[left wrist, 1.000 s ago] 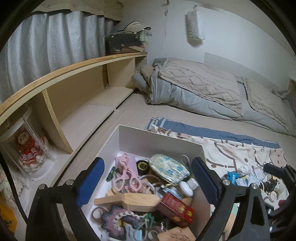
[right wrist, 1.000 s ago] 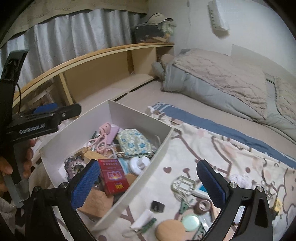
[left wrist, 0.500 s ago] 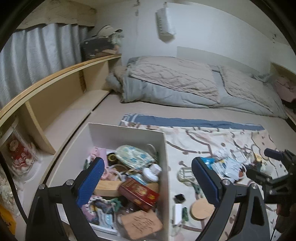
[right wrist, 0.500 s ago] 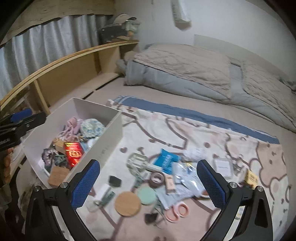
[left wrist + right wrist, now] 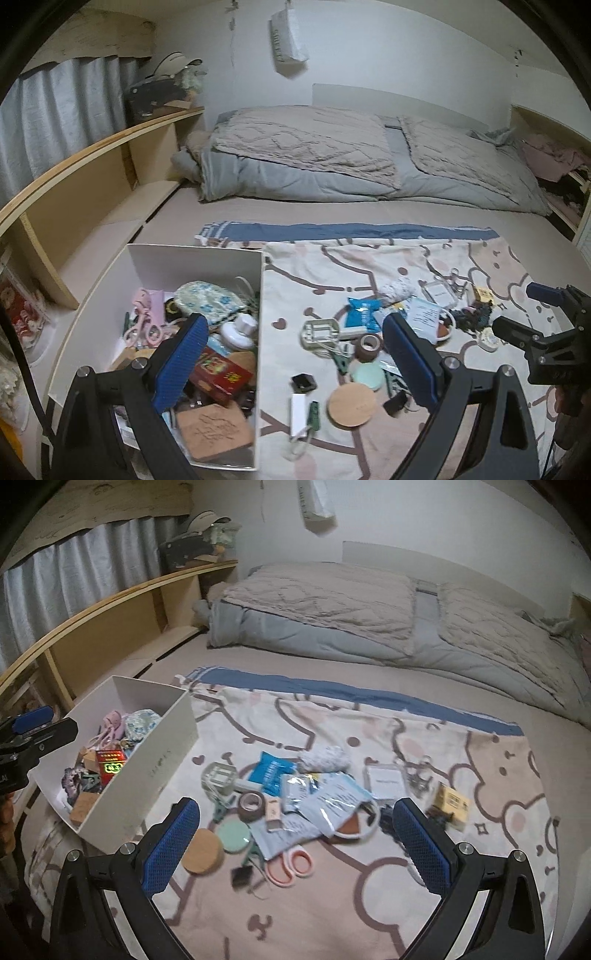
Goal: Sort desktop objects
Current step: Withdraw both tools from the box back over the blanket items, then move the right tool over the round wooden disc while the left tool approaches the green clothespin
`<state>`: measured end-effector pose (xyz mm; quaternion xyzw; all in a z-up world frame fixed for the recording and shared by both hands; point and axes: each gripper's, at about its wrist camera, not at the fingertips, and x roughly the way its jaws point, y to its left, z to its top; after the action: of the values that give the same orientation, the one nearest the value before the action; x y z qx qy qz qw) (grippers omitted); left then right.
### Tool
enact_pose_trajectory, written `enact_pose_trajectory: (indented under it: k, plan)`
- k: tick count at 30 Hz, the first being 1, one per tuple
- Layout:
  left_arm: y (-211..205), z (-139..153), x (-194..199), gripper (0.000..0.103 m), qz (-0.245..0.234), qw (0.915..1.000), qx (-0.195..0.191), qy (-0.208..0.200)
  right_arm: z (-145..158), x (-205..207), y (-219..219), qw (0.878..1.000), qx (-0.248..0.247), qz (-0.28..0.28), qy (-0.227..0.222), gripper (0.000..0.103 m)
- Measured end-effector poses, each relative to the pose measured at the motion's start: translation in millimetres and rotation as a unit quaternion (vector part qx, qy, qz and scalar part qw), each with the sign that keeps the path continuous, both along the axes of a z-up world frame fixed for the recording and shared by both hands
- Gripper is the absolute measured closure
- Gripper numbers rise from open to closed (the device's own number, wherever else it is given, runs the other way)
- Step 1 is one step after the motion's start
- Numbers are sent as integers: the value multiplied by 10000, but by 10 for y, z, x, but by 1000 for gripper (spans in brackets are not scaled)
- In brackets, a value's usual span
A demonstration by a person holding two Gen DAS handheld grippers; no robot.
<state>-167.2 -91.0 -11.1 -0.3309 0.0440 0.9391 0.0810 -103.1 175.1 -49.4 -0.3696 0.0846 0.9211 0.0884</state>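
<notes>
Above the blanket, both the right gripper and left gripper hang wide open and empty, so picking seems next: probably the scissors at 6 o'clock of the pile, bound for the box.

I see a white box at the left edge of the printed blanket, crammed with small things, a red packet on top. Right of it, loose on the blanket, lie a cork disc, green disc, brown tape roll, blue pouch and pink scissors.
</notes>
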Motion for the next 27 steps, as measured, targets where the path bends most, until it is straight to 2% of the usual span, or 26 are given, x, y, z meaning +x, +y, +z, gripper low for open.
enact_pose_trajectory:
  k: [8,16,27]
  plan:
    - [283,-61,43,7,-296,9995,132,-9,-51,264,257,9999,-28,-136,82,0]
    - [503,-162,92,7,-585,9982,88,-45,-104,472,486,9994,36,-309,174,0]
    - [538,-323,141,6,-796,9963,134,-302,-229,483,540,9994,-14,-325,86,0]
